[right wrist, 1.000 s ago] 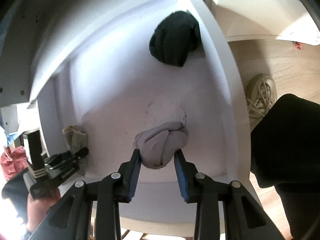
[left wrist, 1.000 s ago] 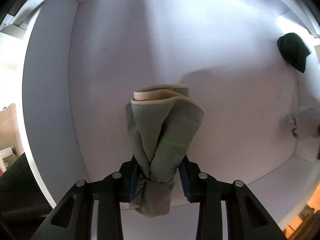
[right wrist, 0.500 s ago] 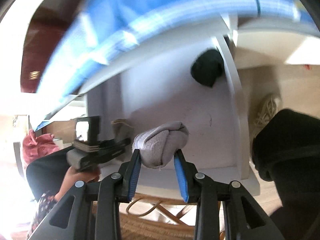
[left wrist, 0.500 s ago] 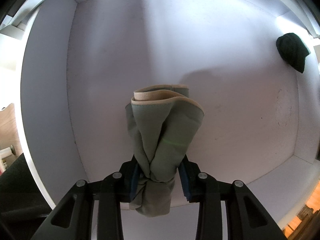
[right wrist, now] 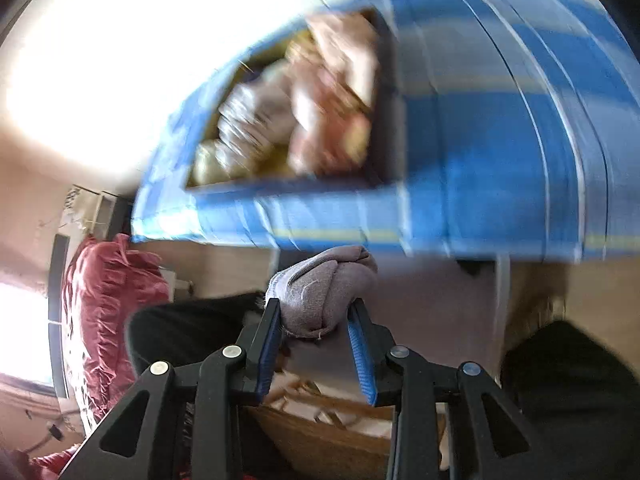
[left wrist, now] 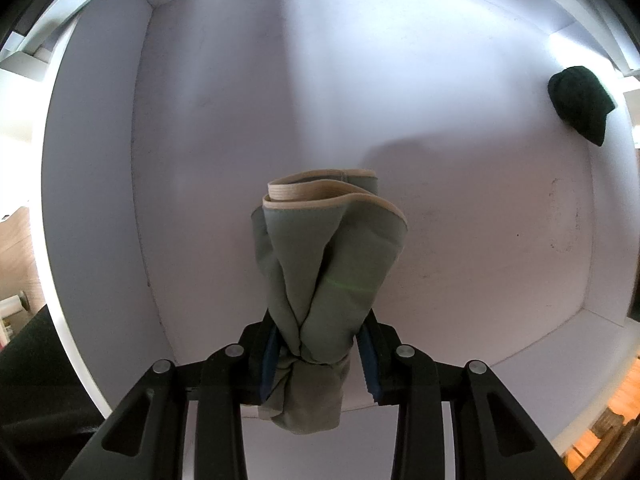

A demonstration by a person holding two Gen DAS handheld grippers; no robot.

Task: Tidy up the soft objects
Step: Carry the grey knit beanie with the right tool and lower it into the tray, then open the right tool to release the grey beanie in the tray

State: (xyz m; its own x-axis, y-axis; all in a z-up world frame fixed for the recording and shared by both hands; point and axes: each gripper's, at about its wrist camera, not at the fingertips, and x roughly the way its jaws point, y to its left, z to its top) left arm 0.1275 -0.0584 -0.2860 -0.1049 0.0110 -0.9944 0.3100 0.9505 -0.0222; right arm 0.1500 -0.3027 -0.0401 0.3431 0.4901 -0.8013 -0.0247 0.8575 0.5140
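White shelf compartment (left wrist: 240, 100); blurred blue striped cloth (right wrist: 480, 140) beyond.

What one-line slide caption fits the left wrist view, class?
Left gripper clamps a green sock inside a white cubby; a dark sock lies far right.

Likely a home, white shelf cubby (left wrist: 400, 80), blurred blue striped cloth (right wrist: 480, 160), red quilt (right wrist: 104, 300)

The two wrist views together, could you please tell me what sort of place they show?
Probably a bedroom or other home storage corner: a white shelf cubby with a dark rolled sock in it, a blue striped fabric bin of soft things, and a wicker basket.
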